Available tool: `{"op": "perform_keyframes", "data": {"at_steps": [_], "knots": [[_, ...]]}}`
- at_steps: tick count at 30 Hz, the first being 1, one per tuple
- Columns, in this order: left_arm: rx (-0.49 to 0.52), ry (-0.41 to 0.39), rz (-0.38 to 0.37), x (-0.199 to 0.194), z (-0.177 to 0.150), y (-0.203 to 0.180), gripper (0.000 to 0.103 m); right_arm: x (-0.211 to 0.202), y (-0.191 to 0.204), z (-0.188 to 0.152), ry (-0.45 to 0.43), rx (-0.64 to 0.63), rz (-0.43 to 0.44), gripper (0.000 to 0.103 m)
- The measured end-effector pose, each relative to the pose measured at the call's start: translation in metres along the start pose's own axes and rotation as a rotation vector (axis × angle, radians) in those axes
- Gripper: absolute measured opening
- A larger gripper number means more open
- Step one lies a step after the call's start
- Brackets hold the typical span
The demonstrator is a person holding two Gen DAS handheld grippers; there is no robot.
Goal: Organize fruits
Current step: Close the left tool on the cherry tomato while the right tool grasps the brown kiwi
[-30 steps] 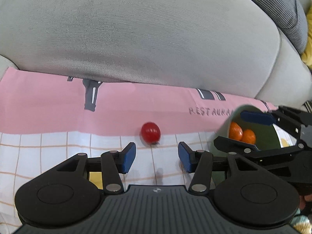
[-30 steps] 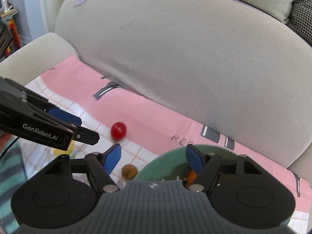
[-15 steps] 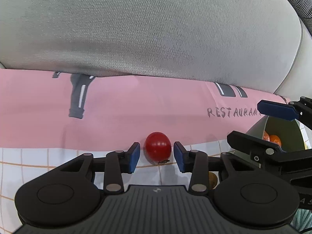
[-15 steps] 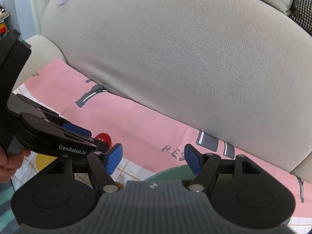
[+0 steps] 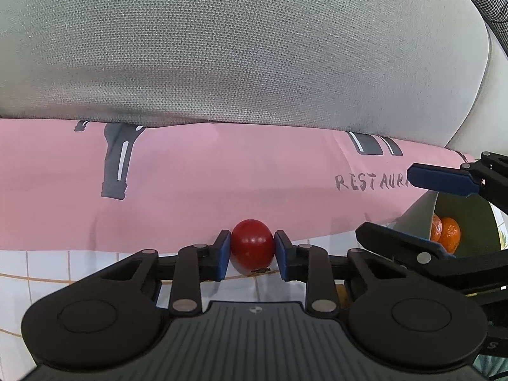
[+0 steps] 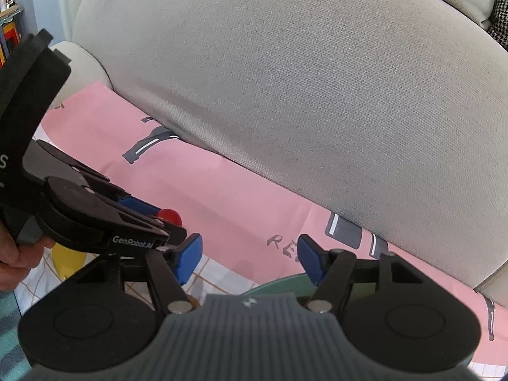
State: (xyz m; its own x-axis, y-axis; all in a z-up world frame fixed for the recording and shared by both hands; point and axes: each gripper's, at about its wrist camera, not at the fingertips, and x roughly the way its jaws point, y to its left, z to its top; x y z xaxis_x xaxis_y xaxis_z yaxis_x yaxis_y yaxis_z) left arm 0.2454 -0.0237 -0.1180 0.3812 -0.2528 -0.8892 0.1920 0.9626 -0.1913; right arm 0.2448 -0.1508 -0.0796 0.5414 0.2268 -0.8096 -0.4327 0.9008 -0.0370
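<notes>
Red tomato (image 5: 253, 243) pinched between left gripper (image 5: 253, 255) pads on the pink cloth (image 5: 222, 174); right gripper (image 6: 249, 257) wide open, empty, over green bowl (image 6: 279, 284).

We see a grey woven sofa backrest (image 5: 241, 47) filling most of both views, pink printed cloth (image 5: 222, 171) spread on the seat below it, houndstooth cushion (image 6: 500, 16) top right, daylight soft and even
</notes>
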Motion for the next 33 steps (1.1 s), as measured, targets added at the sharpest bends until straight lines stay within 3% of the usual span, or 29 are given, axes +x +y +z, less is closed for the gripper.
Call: {"op": "perform_keyframes", "data": {"at_steps": [9, 14, 19, 33], "knots": [[-0.004, -0.040, 0.009, -0.021, 0.001, 0.002, 0.032, -0.005, 0.011, 0.004, -0.006, -0.038, 0.011, 0.064], [-0.075, -0.059, -0.001, -0.040, -0.007, 0.017, 0.032, -0.007, 0.026, 0.007, 0.009, -0.101, 0.044, 0.061], [-0.133, -0.080, -0.045, -0.058, -0.017, 0.029, 0.032, 0.004, 0.042, 0.006, 0.113, -0.202, 0.089, 0.052], [-0.189, -0.142, -0.121, -0.086, -0.031, 0.039, 0.032, 0.032, 0.065, 0.003, 0.308, -0.413, 0.120, 0.045]]}}
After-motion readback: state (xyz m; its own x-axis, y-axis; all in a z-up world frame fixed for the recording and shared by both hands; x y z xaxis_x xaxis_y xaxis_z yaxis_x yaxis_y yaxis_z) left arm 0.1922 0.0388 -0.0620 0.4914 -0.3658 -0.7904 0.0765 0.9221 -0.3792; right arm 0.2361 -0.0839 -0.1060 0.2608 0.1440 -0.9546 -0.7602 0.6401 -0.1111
